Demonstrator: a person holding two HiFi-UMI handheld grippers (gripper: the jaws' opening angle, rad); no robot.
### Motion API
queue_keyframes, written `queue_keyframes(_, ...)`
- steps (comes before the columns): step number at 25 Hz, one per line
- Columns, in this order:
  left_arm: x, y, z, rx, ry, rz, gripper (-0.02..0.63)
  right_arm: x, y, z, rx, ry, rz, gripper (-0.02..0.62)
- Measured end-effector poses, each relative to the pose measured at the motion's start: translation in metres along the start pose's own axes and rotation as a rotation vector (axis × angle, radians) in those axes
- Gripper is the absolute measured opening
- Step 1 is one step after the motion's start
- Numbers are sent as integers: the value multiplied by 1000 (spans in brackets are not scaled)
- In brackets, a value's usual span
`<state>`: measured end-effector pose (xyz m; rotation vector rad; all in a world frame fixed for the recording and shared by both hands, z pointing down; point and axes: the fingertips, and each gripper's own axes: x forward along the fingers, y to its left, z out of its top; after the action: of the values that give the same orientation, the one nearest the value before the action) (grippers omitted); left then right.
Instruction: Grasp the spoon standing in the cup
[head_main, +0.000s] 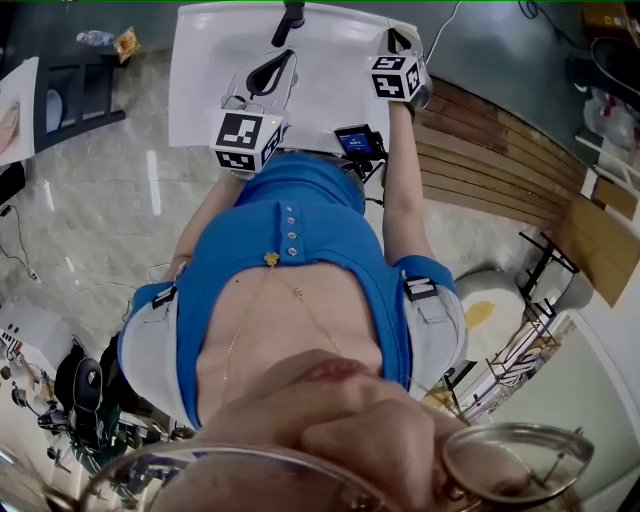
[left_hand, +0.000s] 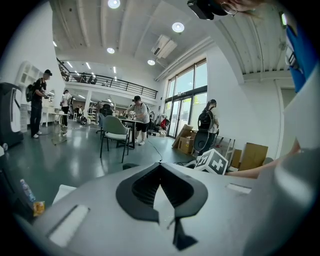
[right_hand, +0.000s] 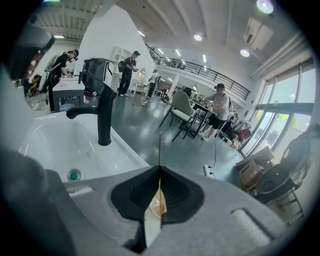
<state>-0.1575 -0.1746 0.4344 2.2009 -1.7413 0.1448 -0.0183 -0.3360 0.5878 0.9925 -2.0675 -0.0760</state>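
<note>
In the right gripper view a thin spoon handle (right_hand: 160, 150) stands upright between the jaws and pokes out past their tips. My right gripper (right_hand: 160, 169) is shut on it. Low in the gap between the jaws a pale, glassy rounded shape (right_hand: 155, 205) shows, probably the cup's rim; the rest of the cup is hidden. In the head view the right gripper (head_main: 400, 42) hangs over the right side of the white sink (head_main: 200, 80). The left gripper (head_main: 272, 72) rests over the sink's middle, its jaw tips together in the left gripper view (left_hand: 160, 166), with nothing between them.
A black faucet (right_hand: 102, 110) stands at the basin's back, with a green drain (right_hand: 74, 175) below it. Wooden slats (head_main: 480, 170) lie to the sink's right. Beyond are a chair (right_hand: 182, 112), tables, cardboard boxes (left_hand: 186, 142) and several people.
</note>
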Motion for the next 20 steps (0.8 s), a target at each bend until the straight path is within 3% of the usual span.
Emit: queue_keyframes(20,10,-11,2,12,2,-77,0,-25,-13,20,82,-113,-37,9)
